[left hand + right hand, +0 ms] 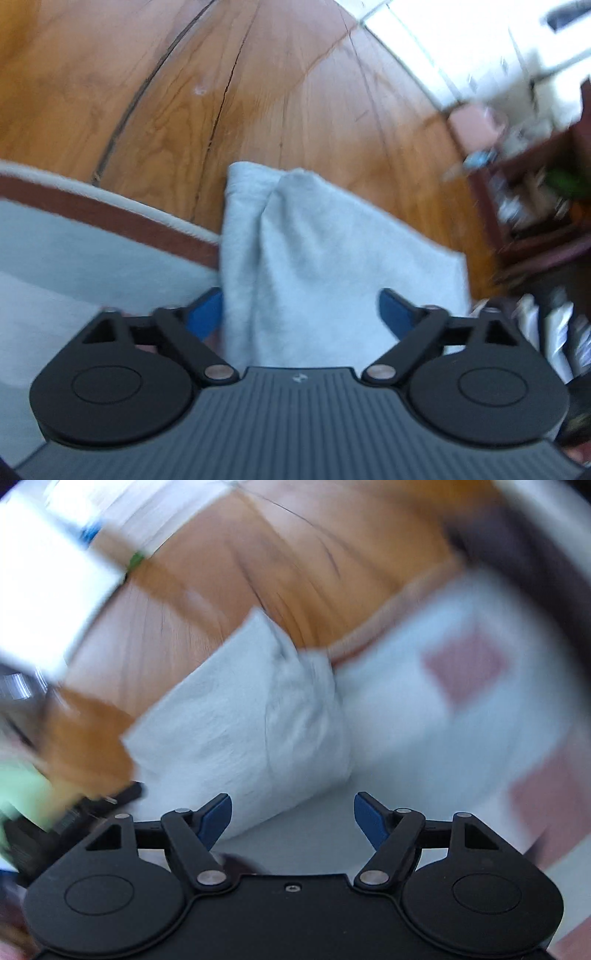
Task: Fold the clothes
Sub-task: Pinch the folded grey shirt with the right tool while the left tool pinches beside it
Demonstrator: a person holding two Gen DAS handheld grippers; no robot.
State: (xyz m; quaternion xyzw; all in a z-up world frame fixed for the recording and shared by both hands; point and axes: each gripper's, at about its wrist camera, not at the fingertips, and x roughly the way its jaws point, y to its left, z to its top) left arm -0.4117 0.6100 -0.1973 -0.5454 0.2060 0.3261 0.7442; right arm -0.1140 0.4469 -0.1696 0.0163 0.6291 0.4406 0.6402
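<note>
Pale-blue garment (332,258) lies folded on the floor and rug edge, just ahead of both tools; left tool (299,314) and right tool (291,818) gape empty. Folding looks nearly done.

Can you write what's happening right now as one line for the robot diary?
cloth: light blue, lying partly on rug and wood floor | left hand-held gripper: open | right hand-held gripper: open | held: nothing

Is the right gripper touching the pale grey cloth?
Apart. In the right wrist view the right gripper stands open, and the cloth lies beyond its blue fingertips, unpinched.
</note>
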